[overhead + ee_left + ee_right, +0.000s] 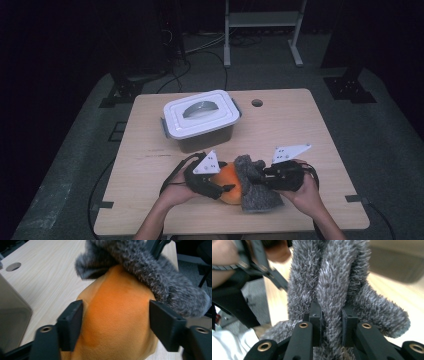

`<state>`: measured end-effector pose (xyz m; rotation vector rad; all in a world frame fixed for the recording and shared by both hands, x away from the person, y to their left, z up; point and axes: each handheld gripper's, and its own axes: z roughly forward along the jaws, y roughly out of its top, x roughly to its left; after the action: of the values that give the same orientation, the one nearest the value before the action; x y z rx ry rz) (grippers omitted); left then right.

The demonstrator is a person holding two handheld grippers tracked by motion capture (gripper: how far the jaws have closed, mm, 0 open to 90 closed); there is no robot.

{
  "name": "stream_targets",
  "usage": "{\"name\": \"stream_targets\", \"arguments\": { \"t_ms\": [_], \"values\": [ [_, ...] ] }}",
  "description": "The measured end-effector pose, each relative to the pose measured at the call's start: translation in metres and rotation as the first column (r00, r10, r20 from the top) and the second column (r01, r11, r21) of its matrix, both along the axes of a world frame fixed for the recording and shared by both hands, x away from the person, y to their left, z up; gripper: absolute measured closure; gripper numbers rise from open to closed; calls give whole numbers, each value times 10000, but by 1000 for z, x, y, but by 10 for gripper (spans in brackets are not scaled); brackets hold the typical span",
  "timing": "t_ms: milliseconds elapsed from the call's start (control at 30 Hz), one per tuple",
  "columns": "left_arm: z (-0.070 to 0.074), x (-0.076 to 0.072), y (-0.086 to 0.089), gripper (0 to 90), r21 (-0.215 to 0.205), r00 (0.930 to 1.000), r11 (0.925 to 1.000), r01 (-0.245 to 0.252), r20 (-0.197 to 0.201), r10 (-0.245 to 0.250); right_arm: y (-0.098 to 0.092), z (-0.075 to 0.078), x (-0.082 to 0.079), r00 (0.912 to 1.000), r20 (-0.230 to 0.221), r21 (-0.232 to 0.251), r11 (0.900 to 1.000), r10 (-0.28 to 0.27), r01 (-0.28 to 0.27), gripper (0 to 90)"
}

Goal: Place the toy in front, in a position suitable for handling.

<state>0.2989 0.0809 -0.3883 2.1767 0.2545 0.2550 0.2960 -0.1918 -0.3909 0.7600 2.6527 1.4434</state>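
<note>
1. One wooden table (150, 200) carries everything; its far edge has one round hole (257, 103), well beyond both grippers.
2. One clear storage box (202, 120) with a white lid and a grey handle recess stands closed on the table, beyond the left gripper (226, 188) and apart from it. In the left gripper view its wall is a blurred grey slab at the left edge, and nothing lies between it and the jaws.
3. One grey furry cover (255, 187) lies between the two grippers, draped over the orange cushion (229, 185). It is long-piled, dark grey with pale tips, bunched into thick folds. In the high view it hides most of the orange thing on the right gripper's side.
4. One orange cushion, smooth, plush and rounded, sits on the table directly in front of the left gripper. Its upper end is tucked under the grey fur.
5. Two hand-held grippers, each black with one grey three-cornered plate and a trailing cable.
 - The left gripper's jaws stand spread, one on each side of the orange cushion. They look to be at its flanks, though whether the pads press it is hard to tell from the left gripper view.
 - The right gripper (331, 315) has its jaws pressed together on a fold of the grey furry cover, pinching it.
</note>
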Motion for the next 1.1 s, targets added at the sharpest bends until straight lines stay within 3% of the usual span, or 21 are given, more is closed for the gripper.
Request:
{"name": "stream_targets", "arguments": {
  "t_ms": [133,333,467,533,567,600,733,867,1033,1100],
  "values": [
    [-2,7,6,115,-381,9996,9989,-272,-96,269,0,-11,2,9996,-286,-275,9996,44,-52,747],
    [-15,20,21,86,-783,9948,9968,-162,-1013,82,-5,-18,6,9986,-532,-265,9996,58,-73,747],
    [-26,25,23,77,-1162,9848,9931,127,-1708,-326,-10,-27,9,9952,-964,-365,9992,152,-188,746],
    [-32,27,26,131,-1490,9753,9882,341,-2111,-654,-12,-30,10,9942,-1072,-474,9987,131,-182,746],
    [-33,27,27,146,-1526,9738,9876,355,-2170,-685,-13,-32,11,9930,-1171,-484,9986,147,-205,746],
    [-33,27,28,210,-1620,9739,9862,342,-2162,-693,-14,-33,11,9927,-1198,-521,9985,128,-192,746],
    [-27,25,30,325,-1605,9812,9869,182,-1869,-485,-21,-38,17,9886,-1508,-670,9977,9,-111,745],
    [-15,21,32,356,-1578,9903,9875,35,-1365,-253,-29,-44,21,9842,-1758,-719,9973,-234,109,748],
    [-8,18,30,369,-1237,9947,9922,-175,-1025,48,-25,-22,17,9939,-1093,-143,9998,-159,144,754],
    [-8,16,27,369,-1146,9954,9932,-179,-958,69,-24,-13,13,9968,-801,398,9992,-71,104,755]
  ]
}}
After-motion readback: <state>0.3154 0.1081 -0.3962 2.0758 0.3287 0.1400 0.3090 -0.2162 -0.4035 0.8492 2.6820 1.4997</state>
